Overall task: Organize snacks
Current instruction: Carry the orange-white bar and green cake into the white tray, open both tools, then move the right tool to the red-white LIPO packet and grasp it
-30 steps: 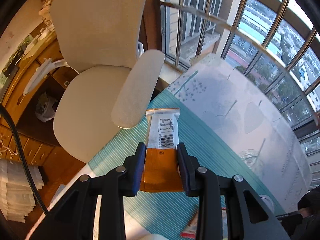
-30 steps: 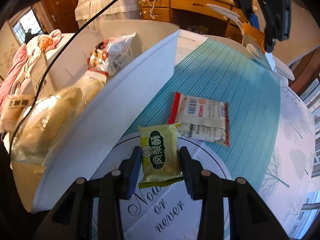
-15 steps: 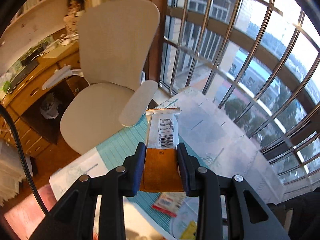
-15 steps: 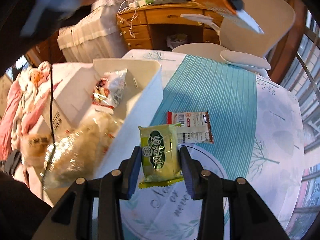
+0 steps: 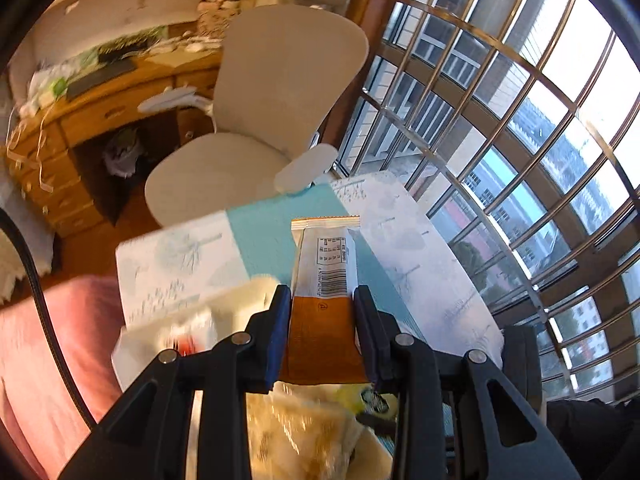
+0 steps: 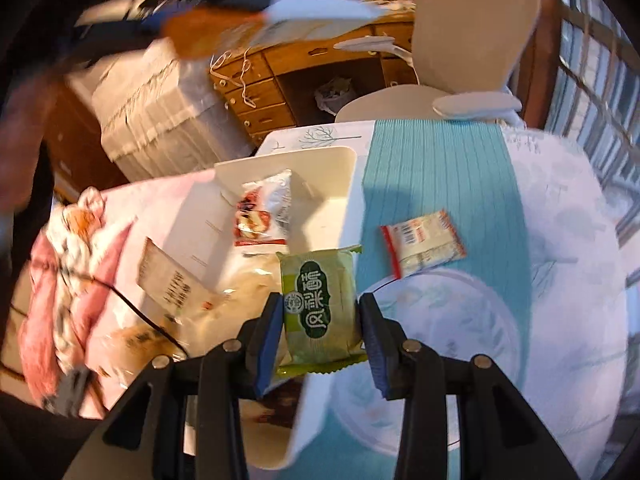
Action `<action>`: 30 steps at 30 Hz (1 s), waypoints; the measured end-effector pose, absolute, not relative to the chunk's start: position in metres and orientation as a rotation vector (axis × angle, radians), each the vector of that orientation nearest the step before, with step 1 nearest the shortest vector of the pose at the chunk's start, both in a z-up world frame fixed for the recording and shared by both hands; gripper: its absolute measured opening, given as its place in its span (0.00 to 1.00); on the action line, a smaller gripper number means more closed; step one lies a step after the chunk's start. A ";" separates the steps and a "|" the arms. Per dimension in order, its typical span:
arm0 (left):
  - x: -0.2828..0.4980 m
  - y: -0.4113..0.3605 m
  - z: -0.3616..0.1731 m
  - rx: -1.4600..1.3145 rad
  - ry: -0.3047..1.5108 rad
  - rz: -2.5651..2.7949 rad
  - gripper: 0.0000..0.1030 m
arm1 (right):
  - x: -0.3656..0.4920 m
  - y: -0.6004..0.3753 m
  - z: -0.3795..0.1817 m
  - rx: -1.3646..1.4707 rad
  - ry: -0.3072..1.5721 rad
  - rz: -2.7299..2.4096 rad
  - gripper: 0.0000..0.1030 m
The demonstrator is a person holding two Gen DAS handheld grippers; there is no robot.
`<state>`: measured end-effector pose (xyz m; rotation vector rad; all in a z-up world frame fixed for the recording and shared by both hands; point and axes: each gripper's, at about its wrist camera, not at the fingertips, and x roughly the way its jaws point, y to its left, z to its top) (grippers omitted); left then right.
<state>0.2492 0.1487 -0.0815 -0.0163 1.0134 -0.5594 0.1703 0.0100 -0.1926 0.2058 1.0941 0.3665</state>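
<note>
Table (image 6: 560,216): fills the centre and right of the right wrist frame, covered in a pale printed cloth with a teal striped runner (image 6: 440,168) down its middle.

Office chair (image 5: 280,92): cream, upper centre of the left wrist frame, standing beyond the table's far edge in front of a wooden desk (image 5: 100,120).

White bin (image 6: 320,184): centre left of the right wrist frame, resting on the table beside the runner. Contents: one red-and-white snack packet (image 6: 262,214) near its far end and a large clear bag of pale rolls (image 6: 236,292) nearer the camera.

Green snack packet (image 6: 320,308): lower centre of the right wrist frame, pinched by its sides in the right gripper (image 6: 320,328), held above the bin's near edge.

Orange-and-white snack bar (image 5: 326,280): centre of the left wrist frame, clamped at its orange end by the left gripper (image 5: 322,320), barcode side up, held in the air over the bin and table.

Red-edged white packet (image 6: 422,242): centre right of the right wrist frame, lying flat on the runner, apart from both grippers.
</note>
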 end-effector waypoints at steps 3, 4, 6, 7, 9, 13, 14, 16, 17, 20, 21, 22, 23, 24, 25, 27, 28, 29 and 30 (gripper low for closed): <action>0.230 0.174 -0.089 -0.089 1.041 -0.554 0.30 | 0.168 0.015 -0.195 0.277 1.121 0.349 0.38; 0.224 0.184 -0.092 -0.110 1.046 -0.547 0.30 | 0.167 0.017 -0.195 0.297 1.127 0.352 0.38; 0.212 0.199 -0.098 -0.154 1.052 -0.538 0.30 | 0.165 0.021 -0.193 0.342 1.128 0.351 0.38; 0.207 0.207 -0.101 -0.178 1.057 -0.536 0.30 | 0.164 0.023 -0.193 0.348 1.131 0.343 0.38; 0.198 0.223 -0.108 -0.222 1.066 -0.521 0.30 | 0.163 0.026 -0.193 0.364 1.135 0.324 0.38; 0.183 0.246 -0.126 -0.251 1.099 -0.466 0.30 | 0.164 0.031 -0.193 0.390 1.139 0.310 0.38; 0.179 0.250 -0.133 -0.254 1.114 -0.451 0.30 | 0.164 0.033 -0.193 0.391 1.133 0.307 0.38; 0.173 0.256 -0.146 -0.249 1.158 -0.419 0.38 | 0.166 0.034 -0.192 0.388 1.129 0.299 0.40; 0.171 0.258 -0.152 -0.249 1.179 -0.401 0.54 | 0.168 0.035 -0.193 0.385 1.136 0.290 0.46; 0.163 0.261 -0.166 -0.280 1.226 -0.369 0.69 | 0.170 0.031 -0.198 0.420 1.161 0.262 0.52; 0.162 0.260 -0.168 -0.285 1.231 -0.369 0.69 | 0.171 0.028 -0.200 0.447 1.172 0.256 0.52; 0.161 0.259 -0.169 -0.286 1.237 -0.362 0.73 | 0.171 0.025 -0.202 0.469 1.179 0.247 0.52; 0.160 0.257 -0.170 -0.282 1.239 -0.352 0.75 | 0.172 0.022 -0.203 0.488 1.184 0.236 0.52; 0.159 0.255 -0.171 -0.275 1.238 -0.343 0.77 | 0.173 0.018 -0.205 0.510 1.193 0.216 0.52; 0.158 0.252 -0.172 -0.270 1.235 -0.333 0.77 | 0.174 0.015 -0.206 0.525 1.201 0.200 0.52; 0.157 0.248 -0.173 -0.271 1.230 -0.322 0.78 | 0.175 0.006 -0.210 0.573 1.221 0.159 0.52; 0.157 0.246 -0.174 -0.277 1.229 -0.314 0.78 | 0.177 0.003 -0.212 0.596 1.229 0.140 0.52; 0.156 0.245 -0.174 -0.286 1.225 -0.314 0.78 | 0.178 -0.001 -0.213 0.618 1.238 0.119 0.52; 0.157 0.242 -0.174 -0.290 1.221 -0.313 0.78 | 0.179 -0.006 -0.215 0.643 1.249 0.091 0.52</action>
